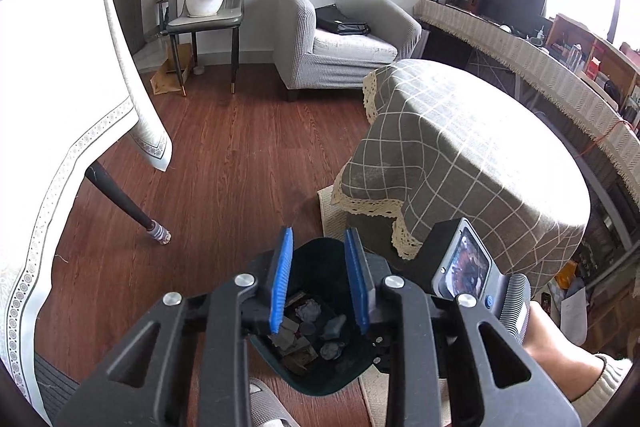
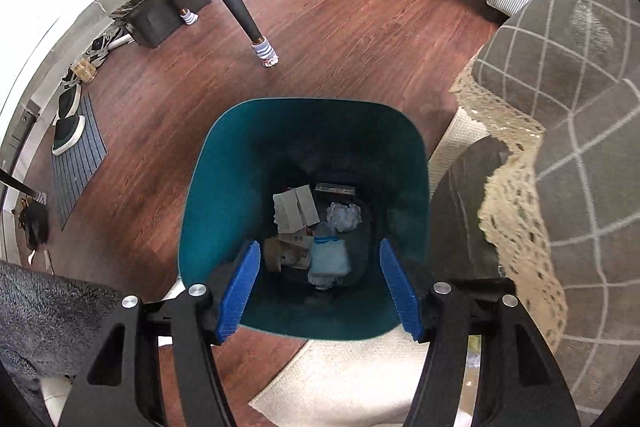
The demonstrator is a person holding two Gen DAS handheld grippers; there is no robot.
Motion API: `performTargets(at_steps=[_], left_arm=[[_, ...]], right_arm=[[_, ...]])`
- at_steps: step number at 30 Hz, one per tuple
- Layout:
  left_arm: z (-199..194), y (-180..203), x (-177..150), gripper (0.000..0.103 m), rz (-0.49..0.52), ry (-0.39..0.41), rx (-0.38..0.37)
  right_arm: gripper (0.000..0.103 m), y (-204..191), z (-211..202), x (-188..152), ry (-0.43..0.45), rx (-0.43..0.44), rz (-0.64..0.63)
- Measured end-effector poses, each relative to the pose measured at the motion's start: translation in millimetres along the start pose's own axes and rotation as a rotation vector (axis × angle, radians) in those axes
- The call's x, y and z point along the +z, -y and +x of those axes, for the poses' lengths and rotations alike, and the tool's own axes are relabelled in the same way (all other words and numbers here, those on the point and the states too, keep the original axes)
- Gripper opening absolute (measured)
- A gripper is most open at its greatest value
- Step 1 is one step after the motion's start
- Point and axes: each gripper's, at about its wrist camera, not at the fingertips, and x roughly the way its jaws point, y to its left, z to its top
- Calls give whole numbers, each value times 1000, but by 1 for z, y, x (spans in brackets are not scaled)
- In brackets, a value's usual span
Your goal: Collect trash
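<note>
A teal trash bin (image 2: 208, 187) stands on the wooden floor, partly on a pale rug. It holds trash: white paper pieces (image 2: 294, 213), a crumpled paper ball (image 2: 343, 217), a light blue wad (image 2: 330, 259) and a cardboard scrap (image 2: 280, 255). My right gripper (image 2: 319, 247) hangs over the bin's near rim, pointing steeply down, jaws wide apart and empty. In the left wrist view the bin (image 1: 316, 259) lies below my left gripper (image 1: 320, 233). Its blue pads stand a narrow gap apart with nothing between them. A person's hand (image 1: 560, 347) holds the other tool at the right.
A low table under a grey checked cloth (image 1: 460, 147) with a lace hem crowds the bin's right side. A dark table leg (image 2: 240, 7) and a hanging white tablecloth (image 1: 60, 67) are on the left. Shoes on a striped mat (image 2: 68, 123) lie far left, an armchair (image 1: 340, 35) beyond.
</note>
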Motion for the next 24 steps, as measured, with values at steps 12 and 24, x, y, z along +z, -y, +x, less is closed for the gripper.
performTargets(at_steps=[12, 24], left_arm=[[0, 35, 12, 33, 15, 25, -4], [-31, 78, 20, 91, 41, 156, 60]], right_arm=[[62, 17, -61, -14, 134, 2, -1], [60, 48, -159, -40, 395, -75, 95]])
